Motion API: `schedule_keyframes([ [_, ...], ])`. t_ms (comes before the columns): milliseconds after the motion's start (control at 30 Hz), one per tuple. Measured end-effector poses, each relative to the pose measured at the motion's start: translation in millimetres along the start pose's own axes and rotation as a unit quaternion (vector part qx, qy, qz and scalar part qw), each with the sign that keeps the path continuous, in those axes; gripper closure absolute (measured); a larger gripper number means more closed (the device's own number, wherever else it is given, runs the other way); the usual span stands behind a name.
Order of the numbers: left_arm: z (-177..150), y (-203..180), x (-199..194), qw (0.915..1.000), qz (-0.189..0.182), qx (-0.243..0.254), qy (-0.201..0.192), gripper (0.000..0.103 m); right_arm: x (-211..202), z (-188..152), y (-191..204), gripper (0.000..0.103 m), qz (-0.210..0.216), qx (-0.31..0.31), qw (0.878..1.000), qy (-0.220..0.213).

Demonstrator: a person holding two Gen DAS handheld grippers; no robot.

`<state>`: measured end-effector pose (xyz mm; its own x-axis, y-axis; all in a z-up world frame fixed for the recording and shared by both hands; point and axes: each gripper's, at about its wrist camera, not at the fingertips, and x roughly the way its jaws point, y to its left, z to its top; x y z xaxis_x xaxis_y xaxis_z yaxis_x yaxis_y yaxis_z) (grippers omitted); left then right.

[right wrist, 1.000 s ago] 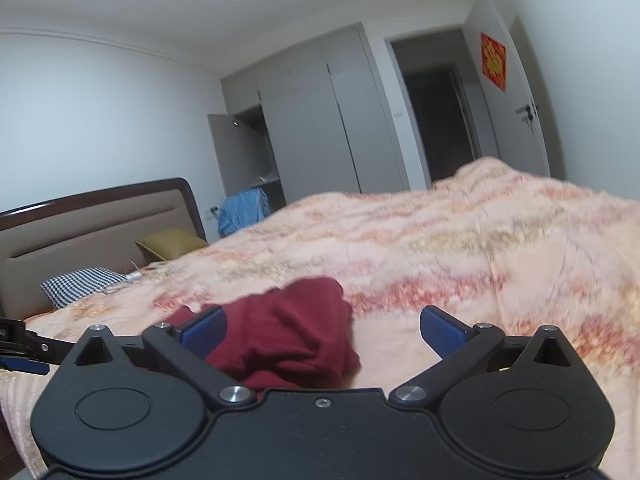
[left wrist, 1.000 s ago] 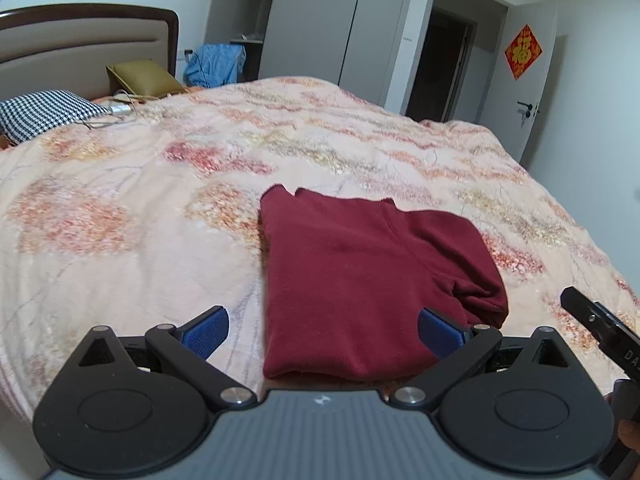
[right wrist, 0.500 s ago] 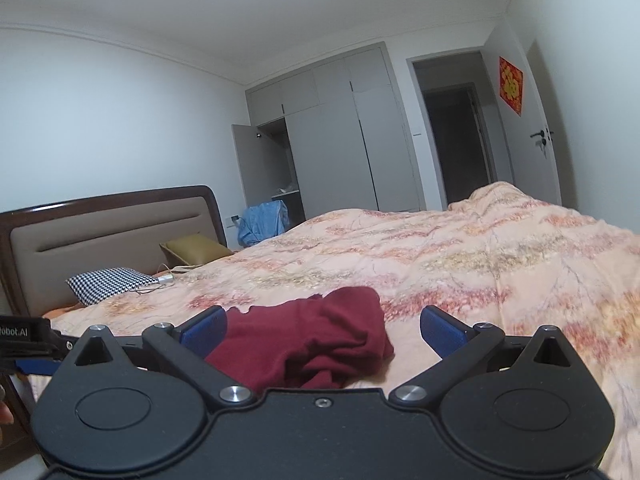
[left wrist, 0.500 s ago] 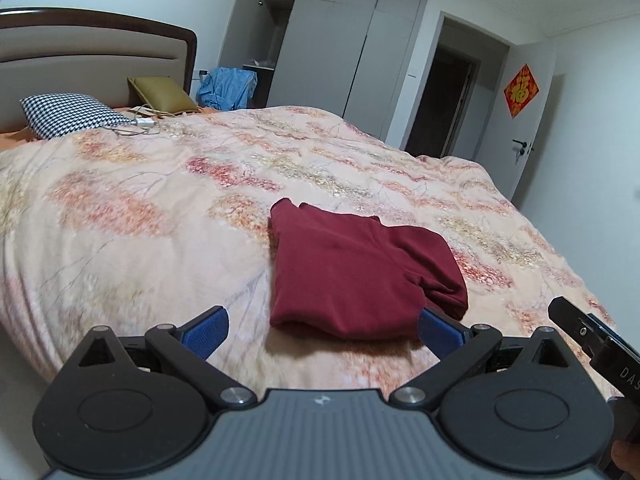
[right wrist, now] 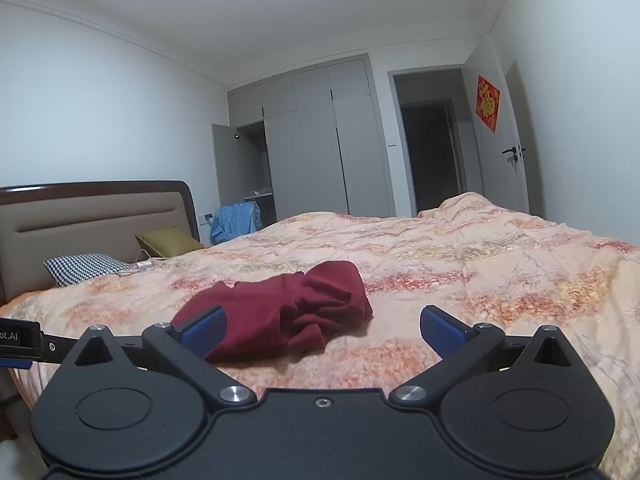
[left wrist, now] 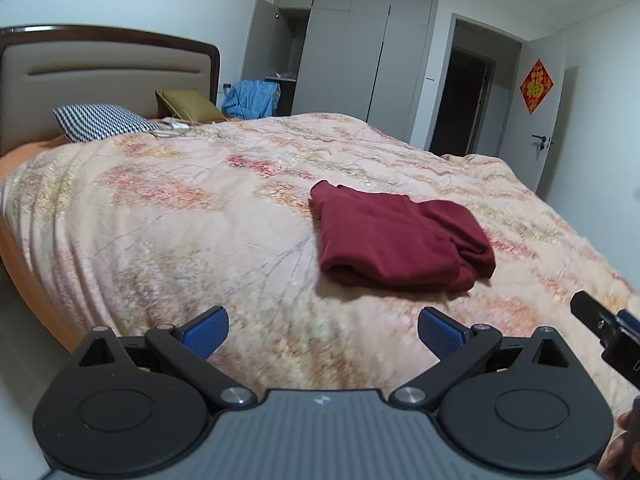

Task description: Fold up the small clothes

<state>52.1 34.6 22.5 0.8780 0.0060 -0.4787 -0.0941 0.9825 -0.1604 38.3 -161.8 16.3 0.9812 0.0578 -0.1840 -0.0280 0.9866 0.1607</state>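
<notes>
On the floral quilt (left wrist: 168, 216): folded maroon garment (left wrist: 396, 242) lies mid-bed | left gripper (left wrist: 322, 330) and right gripper (right wrist: 322, 330) spread wide, empty, short of it | headboard (left wrist: 100, 76), checked pillow (left wrist: 100, 122), grey wardrobe (left wrist: 360, 48), open doorway (left wrist: 464, 100) beyond

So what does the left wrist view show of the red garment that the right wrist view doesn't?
Only the left wrist view shows the red garment from above: a flat, roughly square folded top, with the right claw at the frame's edge. Only the right wrist view shows its bunched, creased side low on, with the left claw at the left edge. Both show it lying free on the floral quilt, each camera's own claw open and apart from it.
</notes>
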Motion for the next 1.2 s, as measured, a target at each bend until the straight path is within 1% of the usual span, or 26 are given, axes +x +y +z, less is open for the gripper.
schedule_keyframes([
  [100, -12.3, 3.1, -1.1, 1.0000, 0.003, 0.004, -0.002, 0.000, -3.3, -10.9, 2.6, 0.001, -0.005, -0.011, 1.000, 0.002],
  [233, -26.2, 8.5, 0.5, 1.0000, 0.003, -0.003, 0.009, 0.000, -4.0, -23.4, 6.5, 0.000, -0.014, -0.042, 0.999, 0.002],
  [467, -39.7, 14.2, 2.1, 0.9999, 0.004, -0.016, -0.002, 0.000, 2.8, -29.6, 2.6, 0.000, -0.013, -0.031, 0.999, 0.020],
  [667, -45.2, 13.1, 3.8, 0.9999, 0.009, -0.012, 0.000, 0.000, 6.8, -32.6, 2.1, 0.000, -0.012, -0.030, 0.999, 0.033],
  [1200, -45.7, 14.2, 5.6, 0.9999, 0.008, -0.014, 0.003, 0.000, 8.9, -33.6, 2.3, 0.000, -0.011, -0.029, 0.999, 0.037],
])
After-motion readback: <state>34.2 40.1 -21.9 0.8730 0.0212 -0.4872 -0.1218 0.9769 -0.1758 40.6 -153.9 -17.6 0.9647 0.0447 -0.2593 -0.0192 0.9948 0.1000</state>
